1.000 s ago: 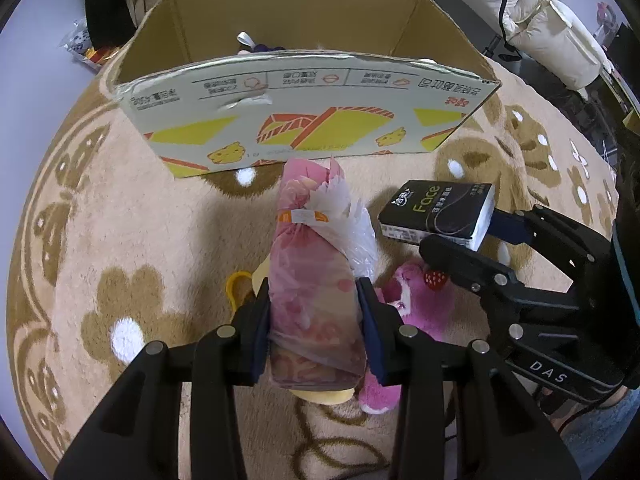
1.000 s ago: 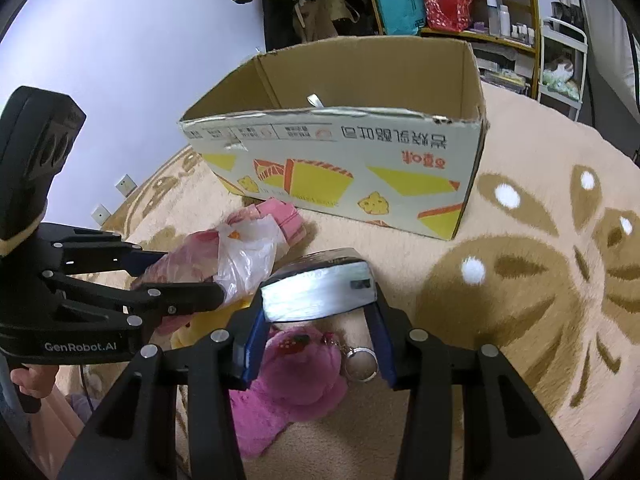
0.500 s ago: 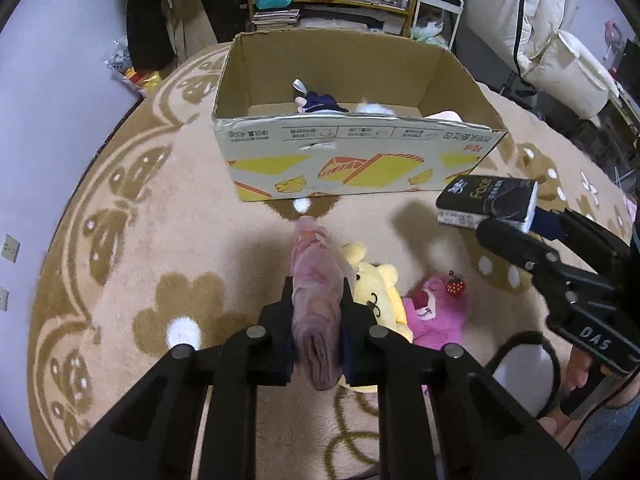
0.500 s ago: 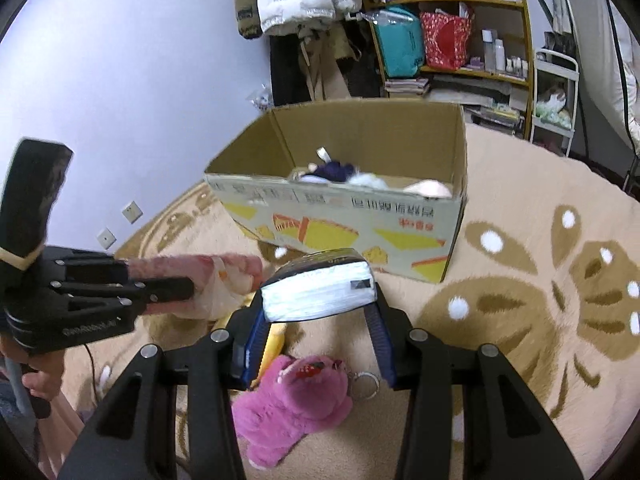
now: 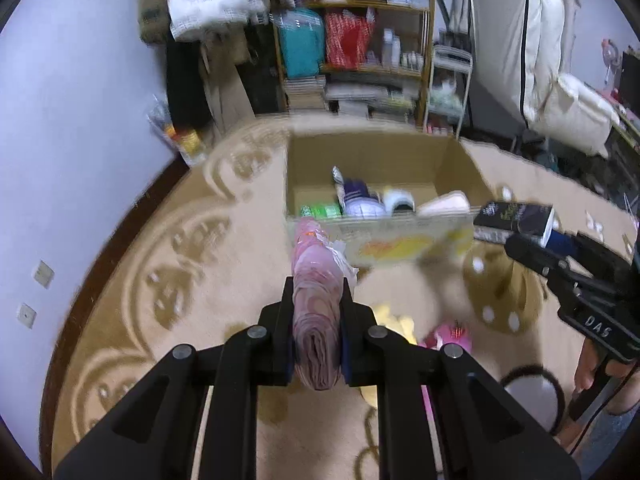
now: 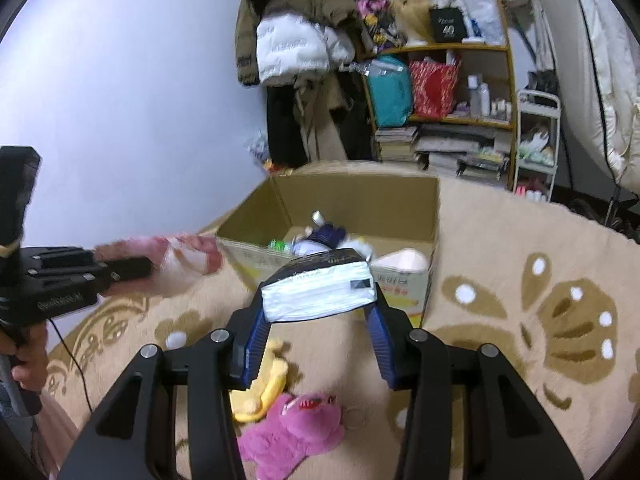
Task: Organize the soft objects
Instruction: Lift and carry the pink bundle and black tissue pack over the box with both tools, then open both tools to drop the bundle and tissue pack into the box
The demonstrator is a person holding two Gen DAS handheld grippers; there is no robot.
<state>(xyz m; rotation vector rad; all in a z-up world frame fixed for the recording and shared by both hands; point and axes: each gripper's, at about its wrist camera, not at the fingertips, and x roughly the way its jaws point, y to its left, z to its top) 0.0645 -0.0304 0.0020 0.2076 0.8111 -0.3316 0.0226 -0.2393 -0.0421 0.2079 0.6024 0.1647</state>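
Left wrist view has the left gripper (image 5: 316, 316) clamped on a pink bagged bundle (image 5: 317, 280), rolled fabric or similar in thin plastic, held up in the air short of the cardboard box (image 5: 384, 236). The right gripper (image 6: 318, 320) is squeezing a tissue pack (image 6: 320, 294), dark wrapper on top and white sheets showing at the end, also airborne and just short of the box's near wall.

So both grippers are loaded and the step looks like carrying both things over the rim and dropping them in. How I'd do it:

- Clear the near wall first. Both loads sit about level with that front edge, so go up and forward before letting go, or the plastic tail on the bundle catches the cardboard.
- The box already holds stuff: a navy and white plush, something green, a pale rounded thing at the right corner. The back looks barer, so aim there.
- One at a time. The two grippers are near each other and would crowd over the opening.
- The tissue pack is pinched near its end and will squash, so open slowly from low down.

Still on the rug (image 6: 520, 240): a pink plush bear (image 6: 292, 432) and a yellow plush (image 6: 264, 388) touching it, right below the right gripper. Those look like the next ones.
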